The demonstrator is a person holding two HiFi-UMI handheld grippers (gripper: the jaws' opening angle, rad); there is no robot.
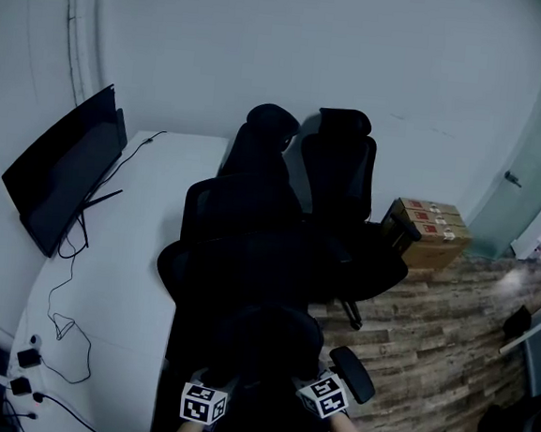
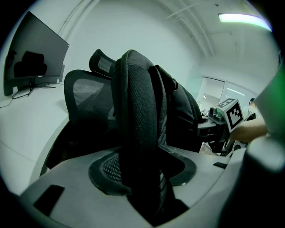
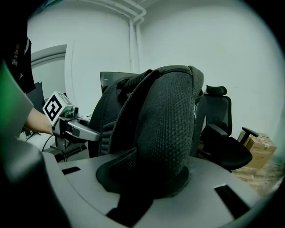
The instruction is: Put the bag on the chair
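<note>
A black backpack hangs between my two grippers, low in the head view, over the nearest black office chair, whose armrest shows at the right. My left gripper is shut on a padded mesh shoulder strap that runs upright between its jaws. My right gripper is shut on another thick padded strap of the bag, which fills its jaws. Whether the bag touches the seat is hidden in the dark.
Two more black office chairs stand behind the near one, close to the white desk. On the desk are a curved monitor and cables. Cardboard boxes sit on the wood floor at the right.
</note>
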